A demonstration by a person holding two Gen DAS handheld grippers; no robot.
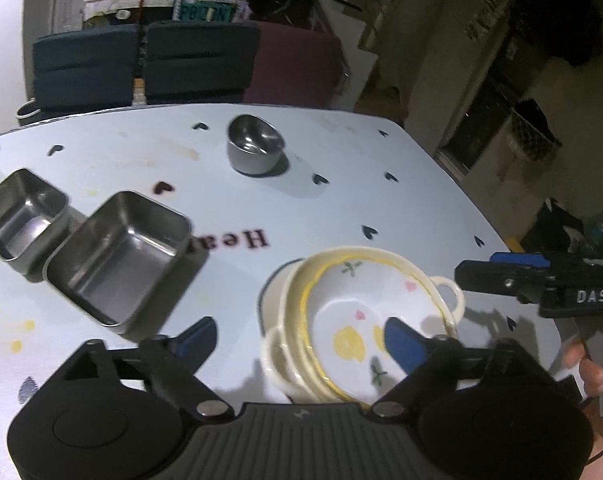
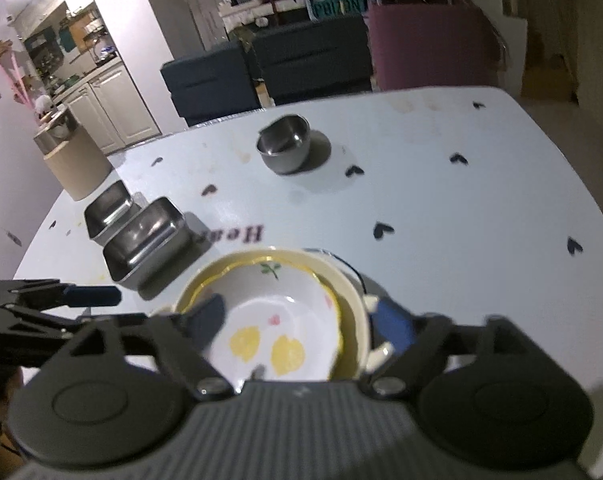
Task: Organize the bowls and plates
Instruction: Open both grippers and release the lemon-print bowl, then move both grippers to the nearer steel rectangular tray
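1. Table (image 1: 381,168): pale blue, smooth, rounded corners, printed with small dark hearts and dark lettering.
2. Stack of dishes (image 1: 353,320) (image 2: 277,320): glazed ceramic, cream with a yellow rim line. The top one is a shallow white bowl painted with yellow lemons, pink hearts and green sprigs. Loop handles stick out from the lower pieces. The stack sits on the table just in front of the lettering.
3. Large square tin (image 1: 121,256) (image 2: 149,244): brushed steel, rounded corners, hollow. It stands to the left of the stack, near it but apart.
4. Small square tin (image 1: 21,220) (image 2: 109,208): same steel, just beyond the large one, farther from the stack.
5. Round cup (image 1: 253,148) (image 2: 285,148): polished steel, deep, well behind the stack.
6. Left gripper (image 1: 301,336): black frame, blue finger pads. Its jaws are spread wide and hold nothing; the right pad lies over the top bowl.
7. Right gripper (image 2: 301,320): same build. Its jaws are spread across the stack, one pad over the bowl's left edge, one outside the right rim; contact cannot be told.
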